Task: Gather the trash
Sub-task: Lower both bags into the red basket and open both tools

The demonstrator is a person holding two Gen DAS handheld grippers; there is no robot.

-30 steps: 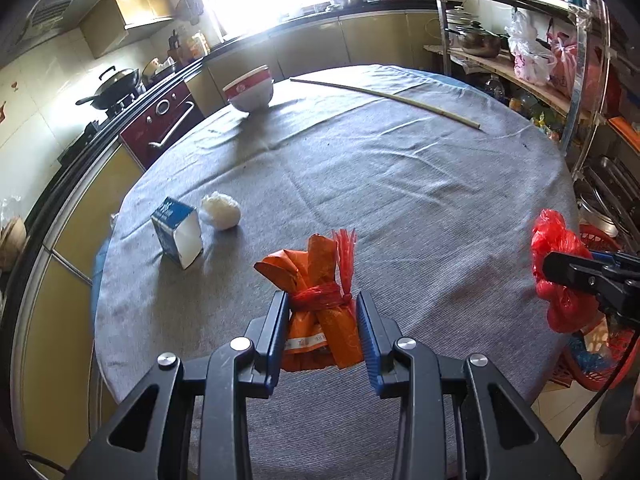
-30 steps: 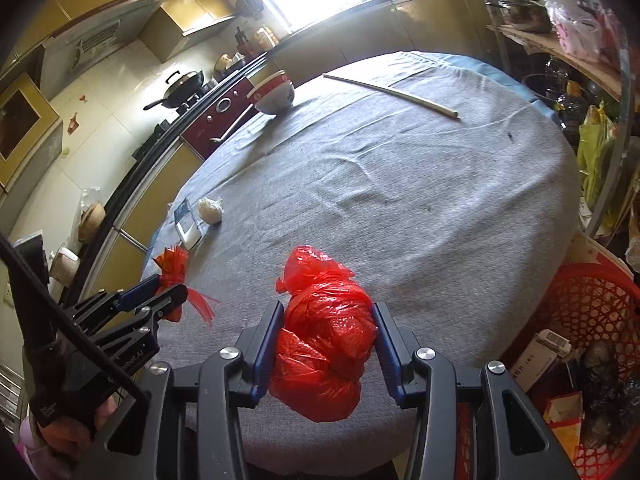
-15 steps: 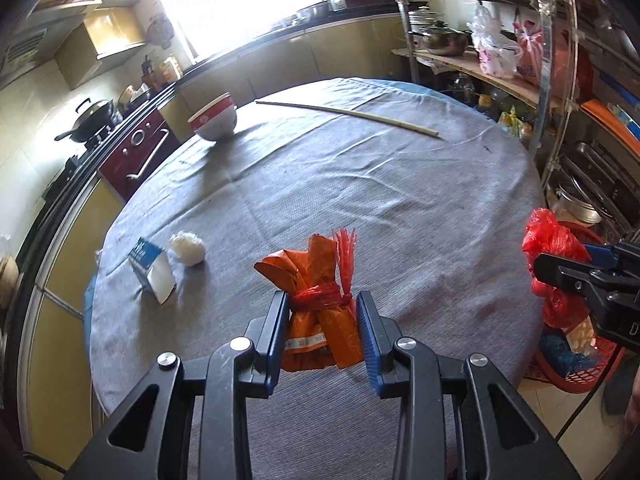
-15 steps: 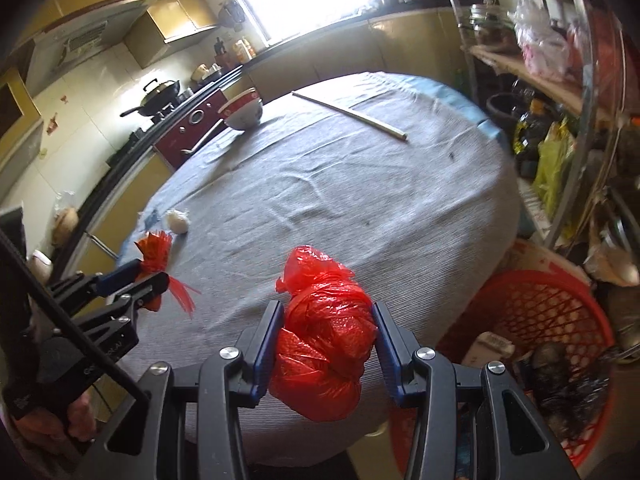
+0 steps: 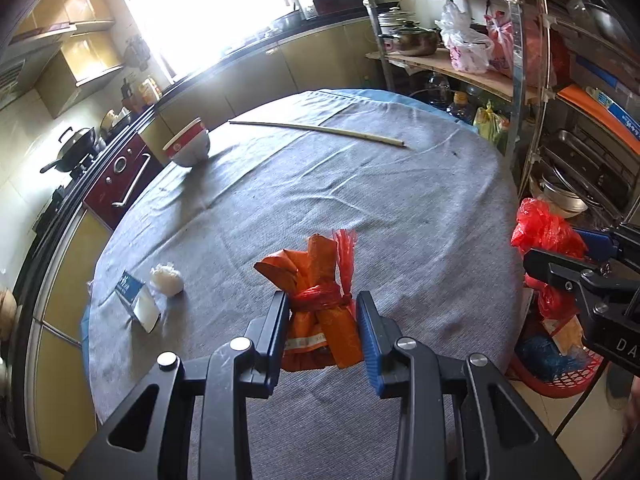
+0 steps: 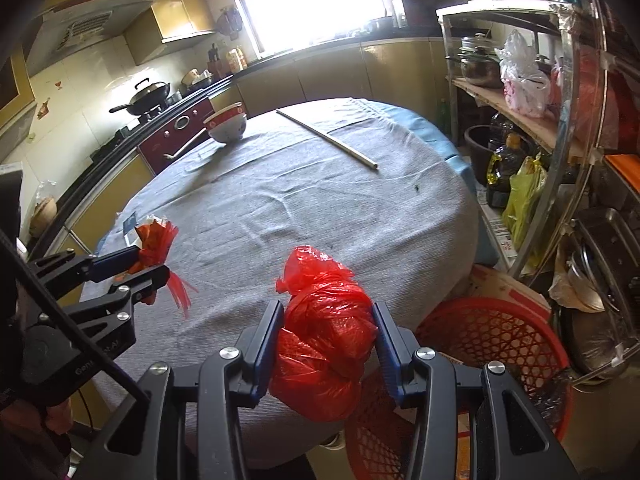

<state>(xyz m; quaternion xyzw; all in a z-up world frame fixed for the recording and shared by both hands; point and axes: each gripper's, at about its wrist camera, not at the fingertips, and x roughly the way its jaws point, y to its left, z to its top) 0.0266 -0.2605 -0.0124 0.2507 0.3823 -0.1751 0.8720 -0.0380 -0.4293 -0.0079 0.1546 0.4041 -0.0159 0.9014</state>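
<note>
I had the left gripper clamped on the orange packet above the near side of the grey table, while my right gripper squeezed the red bag past the table's near-right edge, above the red basket

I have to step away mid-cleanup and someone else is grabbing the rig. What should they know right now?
Left hand-held gripper: shut on the orange packet, held above the table.
Right hand-held gripper: shut on the red bag, held at the table's edge, next to the red basket on the floor.
Done: both pieces are picked up; the basket already holds some rubbish.
Left: drop both into the basket, then fetch the small carton and white wad on the table. The bowl and long stick probably stay.
</note>
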